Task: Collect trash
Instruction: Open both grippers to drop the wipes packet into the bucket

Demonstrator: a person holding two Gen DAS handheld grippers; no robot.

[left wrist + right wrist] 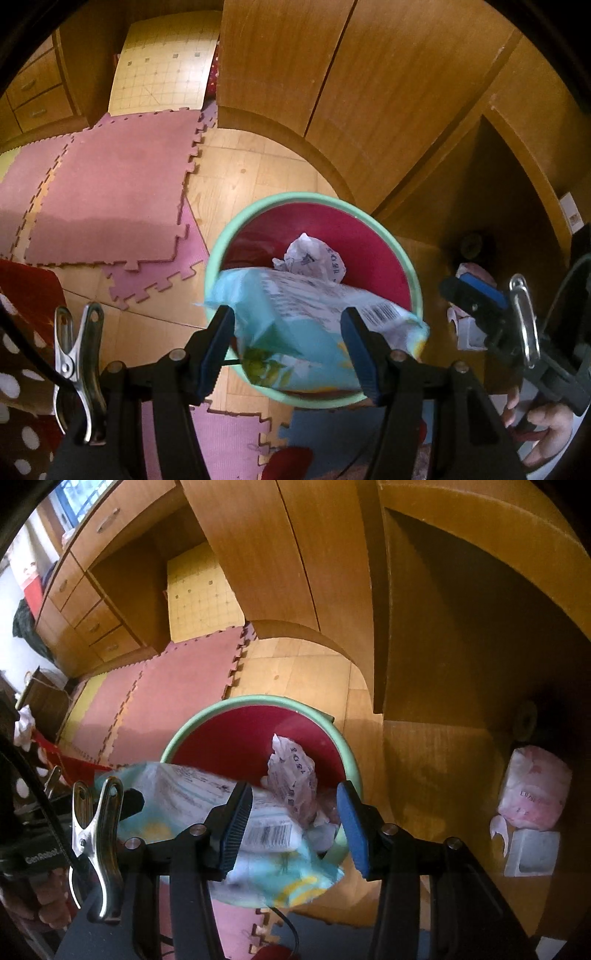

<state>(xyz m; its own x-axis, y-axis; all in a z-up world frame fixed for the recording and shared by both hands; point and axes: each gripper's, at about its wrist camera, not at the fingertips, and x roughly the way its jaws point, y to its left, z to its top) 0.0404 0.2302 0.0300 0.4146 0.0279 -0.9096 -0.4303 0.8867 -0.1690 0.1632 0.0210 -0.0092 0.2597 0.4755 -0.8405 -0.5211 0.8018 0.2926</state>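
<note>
A light blue plastic wrapper (295,314) with a barcode hangs over the bin (214,258), which has a green rim and a red inside. My left gripper (288,347) is shut on the wrapper, its blue pads pressing both sides. Crumpled white paper (314,258) lies inside the bin. In the right wrist view the same wrapper (177,790) crosses the bin (177,738) beneath my right gripper (293,834). That gripper stands open and grips nothing. A left finger (131,801) shows at the wrapper's far end. The crumpled paper (291,775) sits beyond it.
A pink-and-white tissue pack (532,786) and a small white box (532,853) lie on the floor under the wooden desk (443,627). Pink foam puzzle mats (110,192) cover the floor on the left. A drawer unit (85,602) stands far left. A hand (546,424) holds the right gripper (467,291).
</note>
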